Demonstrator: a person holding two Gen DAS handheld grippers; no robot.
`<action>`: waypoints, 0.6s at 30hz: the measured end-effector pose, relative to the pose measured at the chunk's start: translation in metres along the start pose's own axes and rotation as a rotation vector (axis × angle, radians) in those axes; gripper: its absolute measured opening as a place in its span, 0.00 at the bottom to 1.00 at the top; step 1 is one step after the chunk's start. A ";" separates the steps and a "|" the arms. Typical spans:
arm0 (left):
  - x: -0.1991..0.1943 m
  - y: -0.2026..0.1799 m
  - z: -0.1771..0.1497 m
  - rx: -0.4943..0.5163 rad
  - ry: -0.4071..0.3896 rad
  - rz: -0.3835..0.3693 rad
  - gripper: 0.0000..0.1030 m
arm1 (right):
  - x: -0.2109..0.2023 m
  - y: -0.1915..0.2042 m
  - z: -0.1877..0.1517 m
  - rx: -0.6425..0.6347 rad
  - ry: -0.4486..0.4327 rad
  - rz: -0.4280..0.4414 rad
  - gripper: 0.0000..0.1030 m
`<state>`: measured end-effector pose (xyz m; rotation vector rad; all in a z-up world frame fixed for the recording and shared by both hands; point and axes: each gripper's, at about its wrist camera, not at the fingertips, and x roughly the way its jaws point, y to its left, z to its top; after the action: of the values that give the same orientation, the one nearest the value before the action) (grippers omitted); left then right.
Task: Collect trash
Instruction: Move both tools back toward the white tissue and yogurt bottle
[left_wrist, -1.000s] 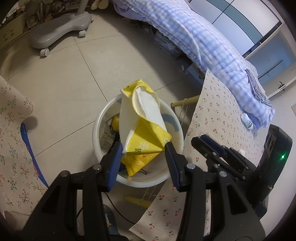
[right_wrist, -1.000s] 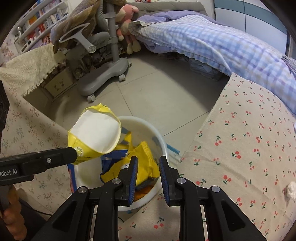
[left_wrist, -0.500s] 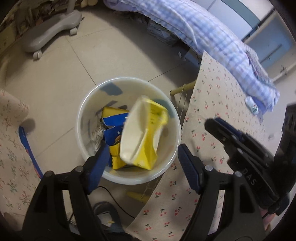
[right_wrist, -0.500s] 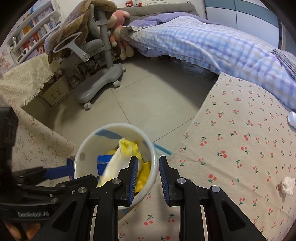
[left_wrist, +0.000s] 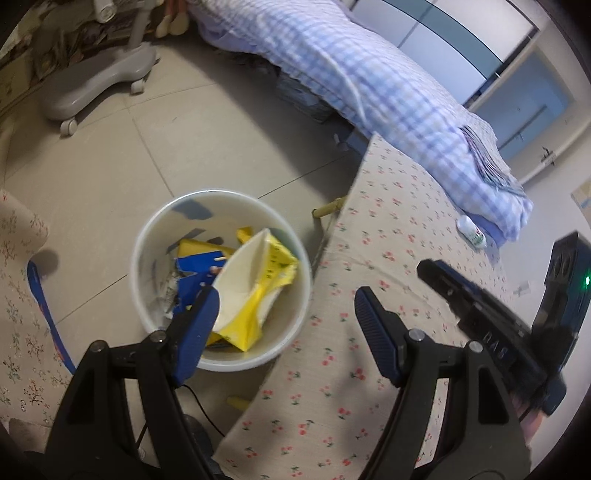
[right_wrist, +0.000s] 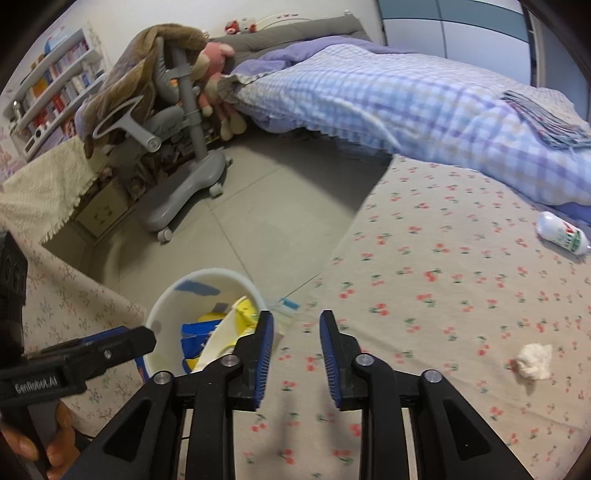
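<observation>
Lying in the white bin (left_wrist: 221, 280), the yellow wrapper (left_wrist: 255, 291) leans with its pale inner face up on blue and yellow packaging, its upper edge near the rim at about 4 o'clock. It stands tall in the bin, so more trash dropped on it could, I judge, tip it over that rim onto the floor. The left gripper (left_wrist: 284, 325) hangs above the bin's 5 o'clock side, jaws spread wide and holding nothing. The right gripper (right_wrist: 295, 350) hovers over the cherry-print cloth (right_wrist: 443, 295), jaws parted by a moderate gap, also empty. Two pieces lie on the cloth: a crumpled tissue (right_wrist: 533, 362) at its 3 o'clock and a small bottle (right_wrist: 563, 232) at 2 o'clock, by the checked quilt (right_wrist: 406, 99). The tissue is soft and low; a shallow pinch might catch the cloth with it. The bottle lies on its side and may roll from a nudge.
</observation>
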<state>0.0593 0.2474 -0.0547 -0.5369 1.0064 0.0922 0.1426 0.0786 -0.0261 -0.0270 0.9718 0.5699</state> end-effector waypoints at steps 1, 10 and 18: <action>-0.002 -0.005 -0.002 0.010 -0.003 -0.004 0.74 | -0.007 -0.007 0.001 0.001 -0.007 -0.010 0.34; -0.041 -0.078 -0.035 0.157 -0.077 -0.001 0.74 | -0.092 -0.092 0.013 0.085 -0.114 -0.074 0.53; -0.017 -0.152 -0.063 0.226 0.012 -0.029 0.74 | -0.136 -0.175 0.004 0.195 -0.108 -0.154 0.55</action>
<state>0.0492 0.0889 -0.0085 -0.3460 1.0055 -0.0507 0.1689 -0.1304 0.0429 0.1011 0.9080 0.3304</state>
